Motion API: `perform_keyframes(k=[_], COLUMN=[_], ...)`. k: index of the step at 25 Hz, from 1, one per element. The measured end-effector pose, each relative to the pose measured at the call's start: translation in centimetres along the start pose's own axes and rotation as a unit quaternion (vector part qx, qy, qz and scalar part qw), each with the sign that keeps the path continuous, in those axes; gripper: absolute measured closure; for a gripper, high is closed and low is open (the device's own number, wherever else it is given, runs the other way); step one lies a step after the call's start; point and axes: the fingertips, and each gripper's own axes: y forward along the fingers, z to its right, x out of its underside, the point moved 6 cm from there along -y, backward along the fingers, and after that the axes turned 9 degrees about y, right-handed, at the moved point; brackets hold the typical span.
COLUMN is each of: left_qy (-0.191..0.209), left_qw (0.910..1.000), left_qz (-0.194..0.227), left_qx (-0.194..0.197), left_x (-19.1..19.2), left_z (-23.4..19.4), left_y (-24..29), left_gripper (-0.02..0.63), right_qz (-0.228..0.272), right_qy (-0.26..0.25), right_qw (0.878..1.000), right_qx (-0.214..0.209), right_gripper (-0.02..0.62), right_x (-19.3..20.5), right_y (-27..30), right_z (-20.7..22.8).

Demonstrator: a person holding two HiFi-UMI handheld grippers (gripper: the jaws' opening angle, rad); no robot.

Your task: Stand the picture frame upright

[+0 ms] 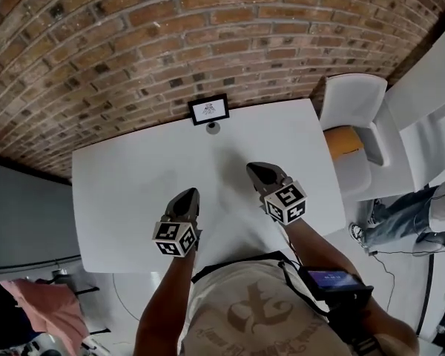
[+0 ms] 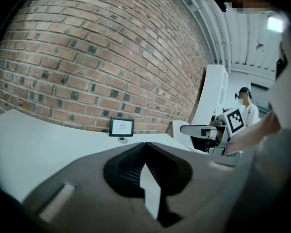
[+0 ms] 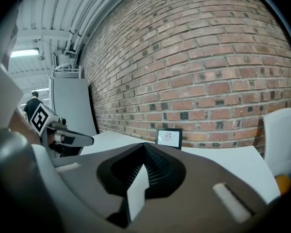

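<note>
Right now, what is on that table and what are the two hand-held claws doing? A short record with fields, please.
picture frame: upright at the far edge of the table, by the brick wall
small round object: just in front of the frame, kind unclear
left gripper: shut, empty, over the table's near side
right gripper: shut, empty, short of the frame
chair: white, right of the table

Office-like room, brick wall [image 1: 208, 28], white table [image 1: 126, 191], white chair [image 1: 354, 99]
</note>
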Motion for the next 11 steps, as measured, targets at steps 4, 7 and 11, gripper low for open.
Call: perform_keyframes(k=[4,7,11], left_qy=[0.0,-0.007,-0.019], left_qw=[1.0,0.9999,0.9998], left_qz=[0.004,0.003,-0.004], left_qx=[0.007,0.009,0.01], left_x=[0.2,0.8,1.9], left_z=[0.2,0.3,0.6], left_y=[-1.8,-2.8,-4.2], left_gripper=[0.601,0.601,0.601], right_qz=[0.001,0.004,0.004], right_qy=[0.011,0.016,0.02], right_qw=[1.0,1.0,1.0], right_qx=[0.009,0.016,0.023], right_gripper=[0.588,0.588,0.588], right_x=[1.0,1.3,1.7], right_y=[-1.7,-2.5,-3.5], right_z=[-1.0,-1.6,-2.6])
